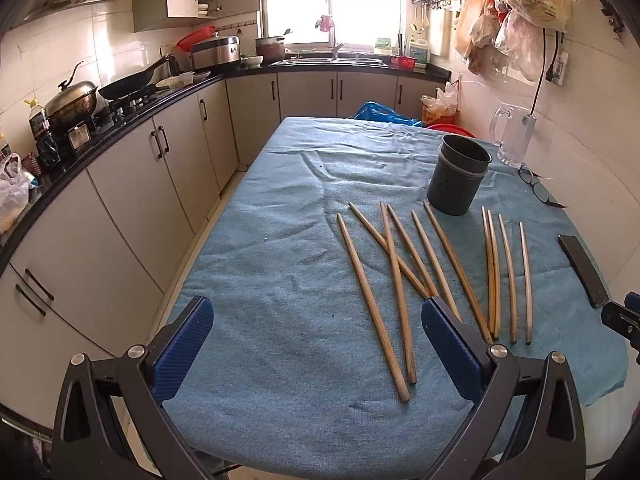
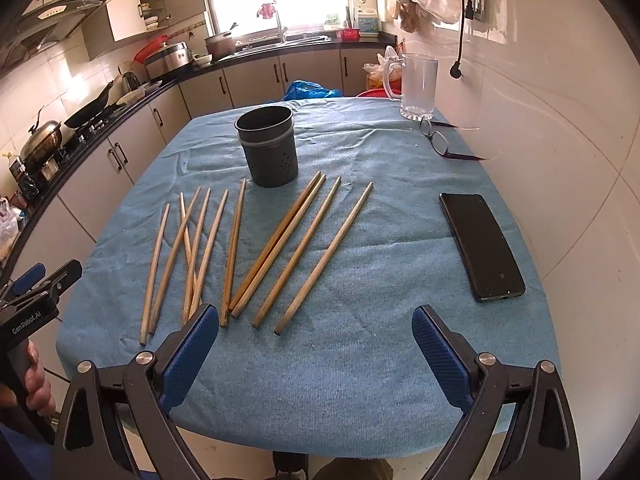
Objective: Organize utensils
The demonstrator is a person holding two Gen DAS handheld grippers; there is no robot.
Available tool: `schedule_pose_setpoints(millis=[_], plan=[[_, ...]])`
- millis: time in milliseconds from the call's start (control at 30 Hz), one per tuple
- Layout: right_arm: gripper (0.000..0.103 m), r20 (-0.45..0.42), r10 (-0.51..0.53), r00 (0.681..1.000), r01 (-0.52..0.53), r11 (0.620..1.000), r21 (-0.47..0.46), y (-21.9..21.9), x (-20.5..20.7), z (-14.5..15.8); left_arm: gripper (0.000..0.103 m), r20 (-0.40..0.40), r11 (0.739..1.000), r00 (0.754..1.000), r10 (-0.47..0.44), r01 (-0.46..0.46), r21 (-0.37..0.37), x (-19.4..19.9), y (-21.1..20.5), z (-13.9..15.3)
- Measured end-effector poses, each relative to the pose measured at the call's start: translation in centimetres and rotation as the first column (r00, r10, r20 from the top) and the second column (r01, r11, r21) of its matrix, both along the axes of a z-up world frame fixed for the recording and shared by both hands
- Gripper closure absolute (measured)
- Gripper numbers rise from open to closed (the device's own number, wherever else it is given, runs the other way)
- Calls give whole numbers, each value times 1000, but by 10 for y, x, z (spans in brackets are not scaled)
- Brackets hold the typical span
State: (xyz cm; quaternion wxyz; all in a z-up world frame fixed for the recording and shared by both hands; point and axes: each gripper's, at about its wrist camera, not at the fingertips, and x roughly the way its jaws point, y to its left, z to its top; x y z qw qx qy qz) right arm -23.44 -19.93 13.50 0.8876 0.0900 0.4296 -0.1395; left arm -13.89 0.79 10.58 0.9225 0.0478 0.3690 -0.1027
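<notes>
Several wooden chopsticks point(image 1: 396, 280) point(image 2: 276, 248) lie spread on the blue cloth of the table point(image 1: 280, 320) point(image 2: 360, 360), some crossing each other. Behind them stands a dark grey cylindrical holder point(image 1: 458, 178) point(image 2: 268, 146), upright and with nothing in it. My left gripper point(image 1: 318, 322) is open above the near edge of the table, its right finger over the chopsticks' near ends. My right gripper point(image 2: 316, 330) hovers open at the near edge, just short of the chopstick tips. Neither holds anything. The left gripper point(image 2: 36, 284) also shows at the left edge of the right wrist view, held by a hand.
A black phone point(image 2: 482, 246) point(image 1: 582, 270) lies on the right of the cloth. A glass mug point(image 2: 416, 86) point(image 1: 514, 136) and eyeglasses point(image 2: 440, 140) sit at the far right corner by the tiled wall. Kitchen counter with pans point(image 1: 120, 84) runs along the left.
</notes>
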Motion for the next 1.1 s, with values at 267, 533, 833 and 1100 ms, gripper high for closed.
schedule_pose_setpoints(millis=[267, 533, 833, 1100], plan=[[4, -5, 20, 1000, -20, 1000, 12, 0, 8, -2, 0, -7, 1000, 1000, 11, -11, -1, 4, 2, -1], [4, -17, 50, 999, -50, 998, 24, 1, 19, -5, 0, -20, 999, 999, 35, -35, 3, 5, 4, -4], [6, -33, 79, 996, -78, 996, 43, -4, 32, -10, 0, -61, 999, 997, 50, -50, -4, 14, 6, -7], [15, -71, 54, 996, -46, 993, 110, -34, 51, -15, 0, -253, 995, 966, 55, -73, -63, 61, 9, -25]])
